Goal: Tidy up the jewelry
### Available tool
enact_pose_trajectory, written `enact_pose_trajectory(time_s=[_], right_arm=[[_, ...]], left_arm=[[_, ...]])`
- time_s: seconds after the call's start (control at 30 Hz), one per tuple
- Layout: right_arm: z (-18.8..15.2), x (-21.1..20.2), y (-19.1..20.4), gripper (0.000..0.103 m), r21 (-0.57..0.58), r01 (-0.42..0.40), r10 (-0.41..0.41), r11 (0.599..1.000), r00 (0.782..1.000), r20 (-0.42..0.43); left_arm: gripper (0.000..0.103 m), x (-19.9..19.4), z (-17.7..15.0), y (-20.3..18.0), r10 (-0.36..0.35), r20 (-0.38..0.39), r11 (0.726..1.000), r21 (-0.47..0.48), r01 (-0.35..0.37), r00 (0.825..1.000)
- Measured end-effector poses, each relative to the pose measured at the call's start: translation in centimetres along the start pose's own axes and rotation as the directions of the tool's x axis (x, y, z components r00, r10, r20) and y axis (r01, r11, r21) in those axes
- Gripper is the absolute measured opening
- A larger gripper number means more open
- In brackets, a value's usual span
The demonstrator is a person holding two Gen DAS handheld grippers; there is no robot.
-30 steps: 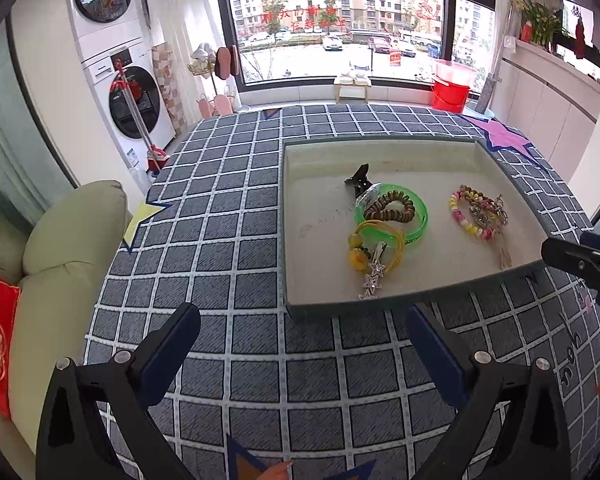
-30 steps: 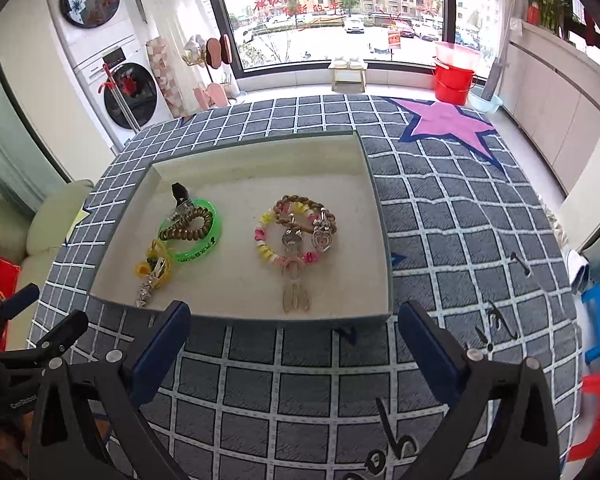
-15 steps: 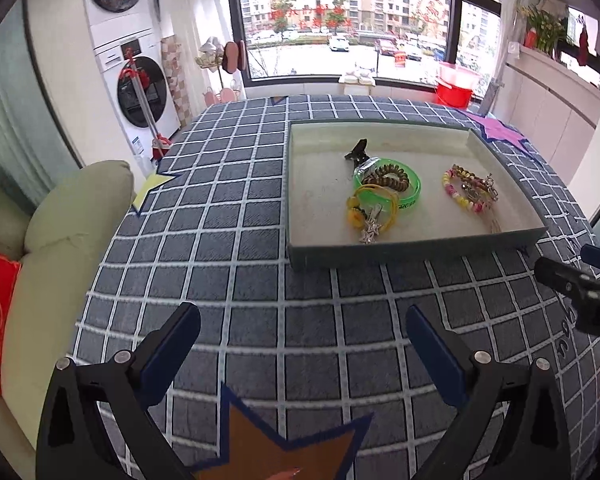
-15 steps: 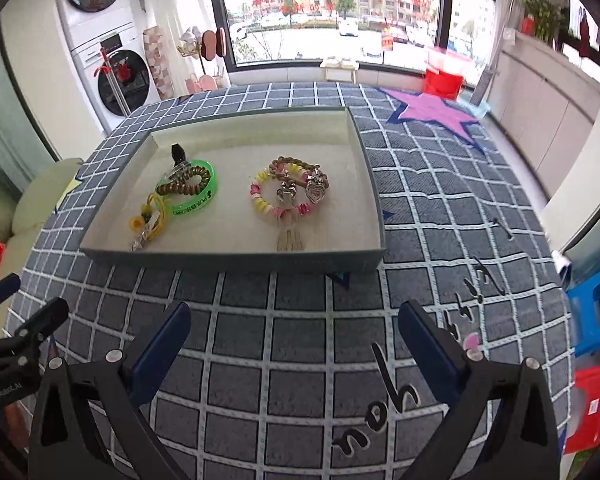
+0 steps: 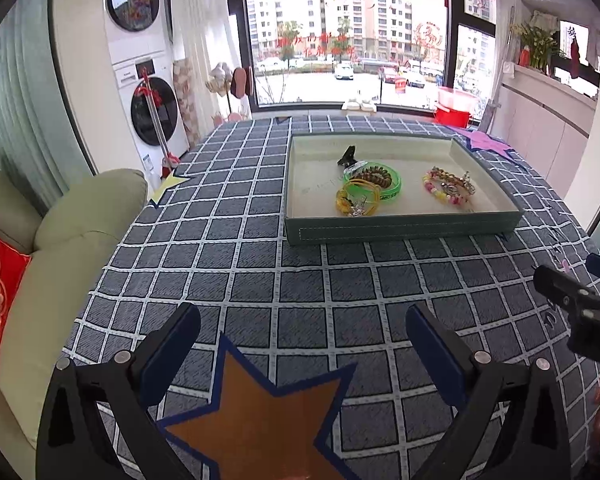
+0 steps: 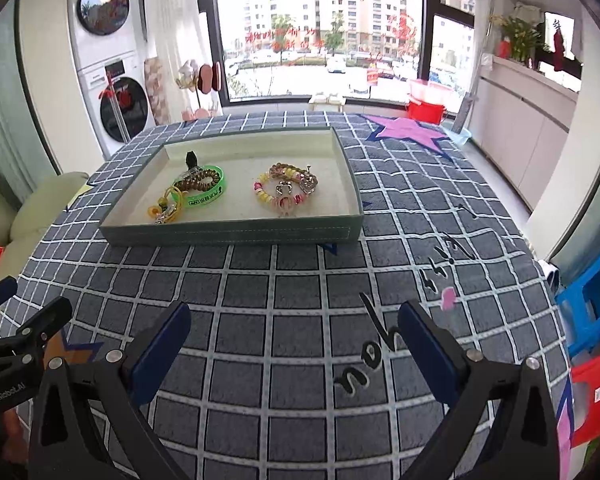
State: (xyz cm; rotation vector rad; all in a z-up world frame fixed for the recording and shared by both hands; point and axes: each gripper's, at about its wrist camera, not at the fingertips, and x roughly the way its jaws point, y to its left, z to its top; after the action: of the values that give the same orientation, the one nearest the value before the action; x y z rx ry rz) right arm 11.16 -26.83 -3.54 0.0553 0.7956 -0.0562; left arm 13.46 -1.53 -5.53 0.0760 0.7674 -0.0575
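Both the left gripper [image 5: 302, 334] and right gripper [image 6: 294, 326] hang wide apart, holding nothing, above the checked grey tablecloth [image 6: 300, 292]. The shallow green tray [image 6: 236, 234] holds bracelets, maybe four.

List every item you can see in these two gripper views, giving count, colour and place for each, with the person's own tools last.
tray: one, grey-green, cream inside, on the tablecloth
green bangle: one, left part of tray
brown bead bracelet: one, lying on the green bangle
black clip: one, behind the bangle
yellow cord charm: one, front left of tray
pastel bead bracelets: a cluster, pink, yellow and brown, right part of tray
tablecloth: one, grey with white grid
pink star: one, far right of cloth
orange star: one, near edge
washing machines: two, white, stacked, far left
sofa: pale green, left
left gripper: open, empty
right gripper: open, empty
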Motion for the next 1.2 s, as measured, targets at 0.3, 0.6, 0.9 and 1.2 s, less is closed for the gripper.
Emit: enact_pose_trajectory(time_s=[0.3, 0.6, 0.9, 1.2], right_arm=[[-1.3, -3.2, 0.4, 0.103, -0.011, 0.030, -0.028, 0.999, 0.992, 0.121], [-2.2, -3.0, 0.2, 0.103, -0.004, 0.023, -0.023, 1.000, 0.997, 0.074], [-2.6, -2.9, 0.1, 0.103, -0.006, 0.021, -0.021, 1.000, 0.998, 0.061], [-2.2, -2.9, 0.1, 0.103, -0.005, 0.017, -0.016, 1.000, 0.998, 0.054]], left_arm=[[0.103, -1.8, -0.5, -0.3, 0.007, 0.030, 1.000, 0.016, -0.008, 1.000], [0.103, -2.8, -1.0, -0.2, 0.017, 0.035, 1.000, 0.021, -0.018, 0.999], [0.103, -2.5, -1.3, -0.4, 0.004, 0.006, 1.000, 0.017, -0.004, 1.000], [0.103, -2.3, -1.1, -0.9, 0.006, 0.008, 1.000, 0.025, -0.007, 1.000]])
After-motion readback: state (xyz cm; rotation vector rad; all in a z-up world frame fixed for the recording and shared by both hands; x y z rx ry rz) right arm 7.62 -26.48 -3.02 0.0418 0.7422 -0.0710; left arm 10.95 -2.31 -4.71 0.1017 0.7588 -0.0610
